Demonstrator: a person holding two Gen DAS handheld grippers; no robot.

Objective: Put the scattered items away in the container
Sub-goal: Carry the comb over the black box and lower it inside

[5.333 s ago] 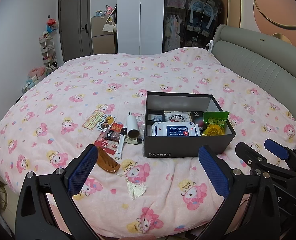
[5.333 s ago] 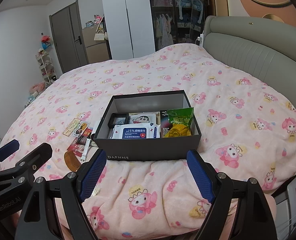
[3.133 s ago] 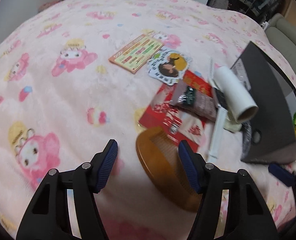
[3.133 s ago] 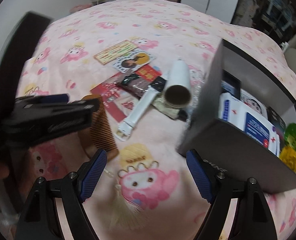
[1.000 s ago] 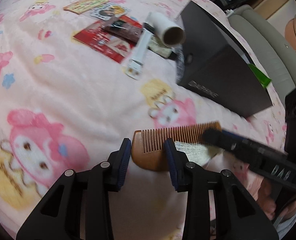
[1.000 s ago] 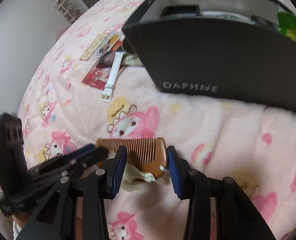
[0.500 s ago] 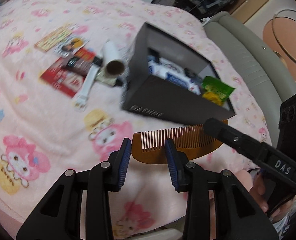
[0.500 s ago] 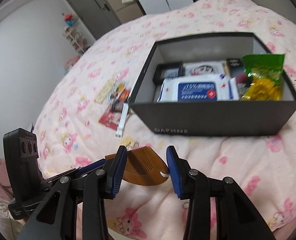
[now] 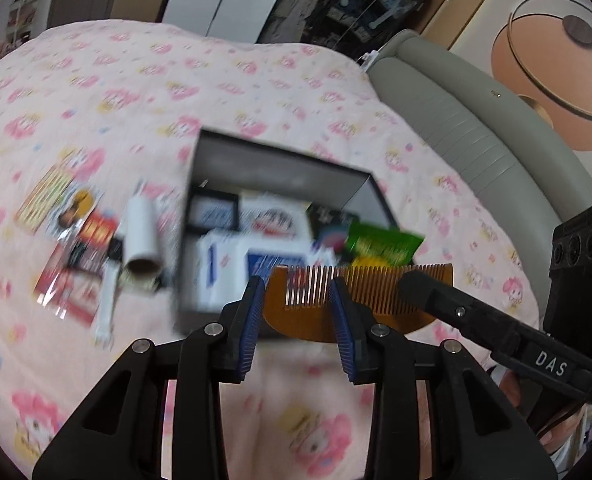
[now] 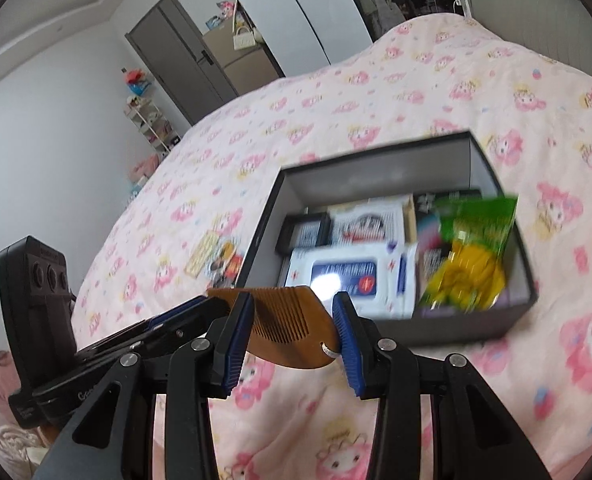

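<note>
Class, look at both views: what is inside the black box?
Inside the box lie a white wipes pack, a green snack bag, a small black frame and a white printed pack. Whatever lies beneath them is covered.

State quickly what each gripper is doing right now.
Left gripper: shut on the comb.
Right gripper: shut on the comb too.

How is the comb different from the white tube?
The comb is flat, brown and toothed; the tube is round, white and hollow. The comb is held in the air by both tongs, left and right; the tube lies on the bed beside the box. Neither is in the box yet.
</note>
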